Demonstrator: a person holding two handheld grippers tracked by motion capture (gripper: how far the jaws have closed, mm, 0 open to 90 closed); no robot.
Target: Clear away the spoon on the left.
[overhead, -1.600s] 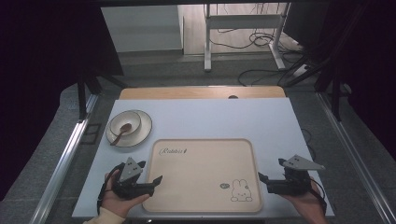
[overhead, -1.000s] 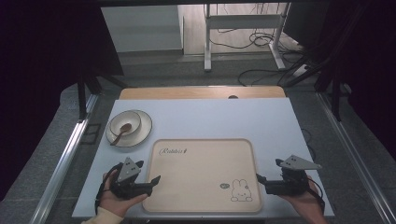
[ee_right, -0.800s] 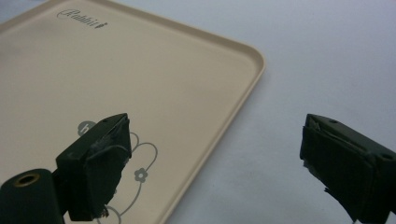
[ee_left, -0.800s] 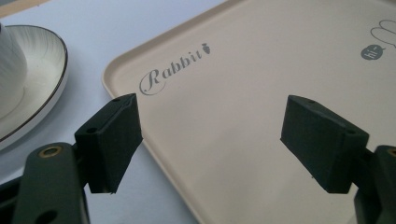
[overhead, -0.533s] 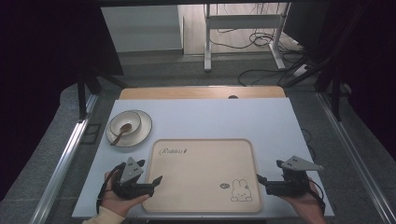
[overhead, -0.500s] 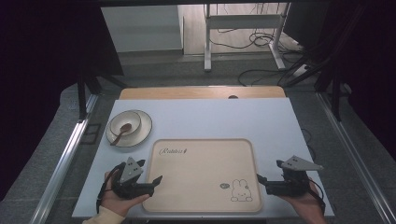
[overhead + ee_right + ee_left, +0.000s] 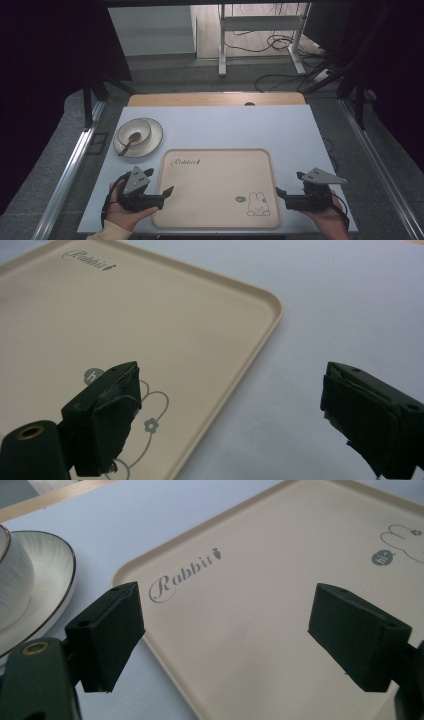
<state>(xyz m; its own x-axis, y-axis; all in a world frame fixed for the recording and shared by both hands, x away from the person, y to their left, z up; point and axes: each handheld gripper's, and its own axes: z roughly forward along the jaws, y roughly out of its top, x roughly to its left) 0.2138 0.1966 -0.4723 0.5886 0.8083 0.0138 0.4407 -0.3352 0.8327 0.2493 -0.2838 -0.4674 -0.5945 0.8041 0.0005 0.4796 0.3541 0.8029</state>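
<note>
A beige tray (image 7: pixel 215 185) printed with "Rabbit" and a rabbit drawing lies on the near middle of the white table. My left gripper (image 7: pixel 165 194) rests at the tray's left edge, open and empty, with its jaws straddling that edge in the left gripper view, where the tray (image 7: pixel 260 570) spreads ahead. My right gripper (image 7: pixel 280 196) sits at the tray's right edge, open and empty; its view shows the tray's corner (image 7: pixel 150 325) between its jaws. A white bowl with a wooden spoon (image 7: pixel 131 141) stands on a saucer (image 7: pixel 152 135) at the left.
The white table (image 7: pixel 240 125) has a wooden strip (image 7: pixel 215 99) along its far edge. Metal rails run down both sides. Beyond the table are a desk frame (image 7: pixel 260 30) and floor cables (image 7: pixel 280 45).
</note>
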